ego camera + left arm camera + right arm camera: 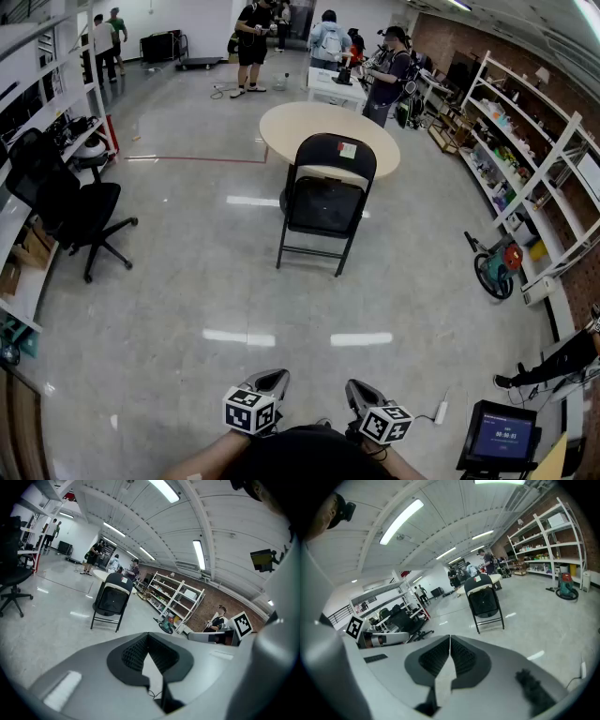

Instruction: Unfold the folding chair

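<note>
Black tubular-framed folding chair is standing upright on glossy grey floor, just before a round beige table and well ahead of both tongs. Left gripper and right gripper are showing ribbed jaws pressed together, gripping nothing.

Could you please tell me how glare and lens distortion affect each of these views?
Head view: the fisheye lens bows the shelving at the right edge, and white glare bars lie on the glossy floor; the folding chair stays sharp. Left gripper view and right gripper view: stronger curvature, black vignetted corners, milder floor glare.
</note>
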Tool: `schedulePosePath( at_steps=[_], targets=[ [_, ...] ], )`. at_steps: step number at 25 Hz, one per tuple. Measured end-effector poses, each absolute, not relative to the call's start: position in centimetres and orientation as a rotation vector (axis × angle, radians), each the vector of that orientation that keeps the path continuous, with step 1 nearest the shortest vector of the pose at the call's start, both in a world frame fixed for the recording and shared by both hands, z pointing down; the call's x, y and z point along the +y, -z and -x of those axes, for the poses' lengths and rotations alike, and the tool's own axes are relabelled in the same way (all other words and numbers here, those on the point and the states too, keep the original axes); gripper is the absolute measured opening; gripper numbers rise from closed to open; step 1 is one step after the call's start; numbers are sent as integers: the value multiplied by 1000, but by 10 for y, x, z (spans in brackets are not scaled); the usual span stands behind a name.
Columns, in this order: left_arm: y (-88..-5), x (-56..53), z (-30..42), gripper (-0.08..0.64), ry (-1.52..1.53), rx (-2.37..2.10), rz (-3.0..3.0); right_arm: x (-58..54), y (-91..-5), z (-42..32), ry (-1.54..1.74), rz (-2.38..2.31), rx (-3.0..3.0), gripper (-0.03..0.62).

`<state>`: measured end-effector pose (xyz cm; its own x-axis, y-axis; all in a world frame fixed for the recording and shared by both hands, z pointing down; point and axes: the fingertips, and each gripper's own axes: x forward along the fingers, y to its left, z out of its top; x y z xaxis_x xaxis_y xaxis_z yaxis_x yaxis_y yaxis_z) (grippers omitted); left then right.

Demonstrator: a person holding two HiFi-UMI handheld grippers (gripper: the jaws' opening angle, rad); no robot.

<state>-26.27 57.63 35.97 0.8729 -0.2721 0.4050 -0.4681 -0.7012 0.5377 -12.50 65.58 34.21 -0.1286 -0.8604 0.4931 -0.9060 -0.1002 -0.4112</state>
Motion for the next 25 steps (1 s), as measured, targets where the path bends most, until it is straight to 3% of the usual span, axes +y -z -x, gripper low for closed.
schedulePosePath(
  at_steps=[7, 15, 25],
  targets=[
    [-382, 561, 286, 3, -406, -472, -2348, 644, -354, 160, -1032, -2007, -2011, 8],
    [-392, 545, 276, 3, -445, -481, -2337, 633, -370, 152, -1069, -1971, -1995, 8],
    [-372, 537, 192, 3, -492, -562, -2346, 605, -363, 68, -1101, -1970, -2117, 8]
  ],
)
